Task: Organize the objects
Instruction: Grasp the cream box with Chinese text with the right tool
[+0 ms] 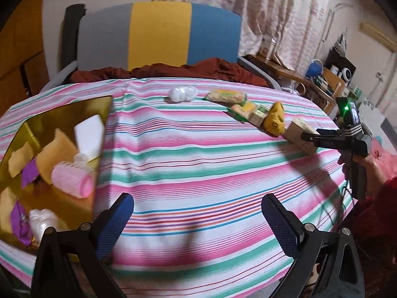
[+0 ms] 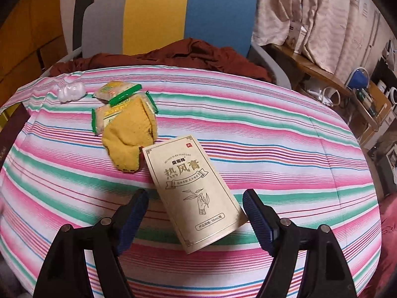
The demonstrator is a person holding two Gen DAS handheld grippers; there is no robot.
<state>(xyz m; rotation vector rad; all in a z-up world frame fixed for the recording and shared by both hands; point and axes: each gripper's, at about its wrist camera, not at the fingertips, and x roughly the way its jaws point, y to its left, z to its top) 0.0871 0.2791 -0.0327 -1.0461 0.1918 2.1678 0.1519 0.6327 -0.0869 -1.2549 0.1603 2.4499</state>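
Right gripper (image 2: 194,219) wide open, fingers either side of beige box (image 2: 192,188) lying on striped cloth (image 2: 273,136), apparently not touching. Left gripper (image 1: 197,219) wide open, empty. Gold tray (image 1: 62,114) at left holds pink roller (image 1: 72,180).

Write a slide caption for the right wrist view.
Open right gripper straddles a beige box on the striped cloth, with a yellow sock and snack packs beyond.

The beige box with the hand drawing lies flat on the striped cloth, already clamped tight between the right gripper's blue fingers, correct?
Not clamped. The right wrist view shows the right gripper open, its fingers standing apart on either side of the beige box, which does lie flat on the striped cloth.
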